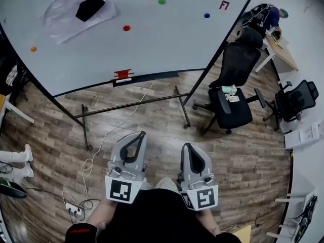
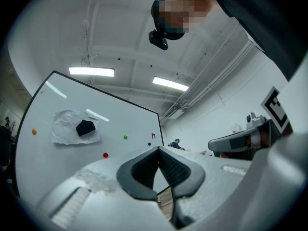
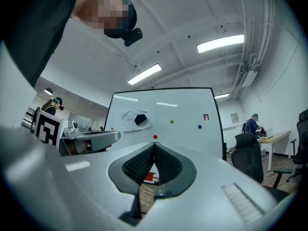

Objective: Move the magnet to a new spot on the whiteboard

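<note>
The whiteboard (image 1: 152, 44) stands ahead on a black frame. Small round magnets stick to it: orange (image 1: 33, 49), red (image 1: 126, 28), green (image 1: 162, 1) and blue (image 1: 207, 15). A black hexagonal piece (image 1: 90, 7) pins a crumpled white sheet at the board's upper left. My left gripper (image 1: 140, 134) and right gripper (image 1: 186, 146) are held low over the wood floor, well short of the board. Both are shut with nothing between the jaws. The left gripper view shows the red magnet (image 2: 105, 155) just above the left gripper (image 2: 158, 149); the right gripper view shows the red magnet (image 3: 155, 136) above the right gripper (image 3: 154, 144).
A red object (image 1: 122, 74) sits on the board's tray. The stand's legs (image 1: 131, 105) and a white cable to a power strip (image 1: 76, 209) cross the floor. Black office chairs (image 1: 230, 97) (image 1: 296, 100) stand to the right. A person (image 1: 271, 16) sits at a far desk.
</note>
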Demonstrator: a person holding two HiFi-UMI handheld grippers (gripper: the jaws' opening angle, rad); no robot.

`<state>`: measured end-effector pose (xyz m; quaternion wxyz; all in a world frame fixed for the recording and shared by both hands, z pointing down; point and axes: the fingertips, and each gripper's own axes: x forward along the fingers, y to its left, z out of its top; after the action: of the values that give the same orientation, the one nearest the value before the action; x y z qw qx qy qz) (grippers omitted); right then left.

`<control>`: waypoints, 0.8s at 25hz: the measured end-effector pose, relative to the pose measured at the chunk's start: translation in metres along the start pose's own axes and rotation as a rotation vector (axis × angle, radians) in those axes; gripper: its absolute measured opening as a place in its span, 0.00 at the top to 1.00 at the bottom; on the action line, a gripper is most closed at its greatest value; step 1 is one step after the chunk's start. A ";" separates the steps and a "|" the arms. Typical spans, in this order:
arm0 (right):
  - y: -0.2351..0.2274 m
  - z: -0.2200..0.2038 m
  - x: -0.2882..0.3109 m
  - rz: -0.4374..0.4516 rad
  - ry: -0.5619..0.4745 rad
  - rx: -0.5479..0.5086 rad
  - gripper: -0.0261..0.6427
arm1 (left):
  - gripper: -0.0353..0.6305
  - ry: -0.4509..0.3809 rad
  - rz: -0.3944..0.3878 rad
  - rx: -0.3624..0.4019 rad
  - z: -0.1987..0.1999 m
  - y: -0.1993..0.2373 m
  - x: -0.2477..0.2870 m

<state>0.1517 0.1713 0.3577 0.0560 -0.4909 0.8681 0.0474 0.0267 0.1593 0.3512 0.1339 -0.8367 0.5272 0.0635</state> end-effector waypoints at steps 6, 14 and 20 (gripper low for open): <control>0.005 0.000 0.007 0.025 -0.003 -0.005 0.96 | 0.94 0.006 0.035 0.004 -0.002 0.010 -0.005; 0.004 -0.007 0.038 0.089 -0.012 0.011 0.96 | 0.94 0.027 0.126 0.032 -0.010 0.037 -0.007; -0.002 -0.013 0.076 0.144 -0.014 0.030 0.96 | 0.94 0.035 0.166 0.056 -0.014 0.054 0.010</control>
<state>0.1141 0.1039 0.3599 0.0660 -0.4261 0.9013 0.0415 -0.0176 0.1243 0.3539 0.1425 -0.7871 0.5985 0.0450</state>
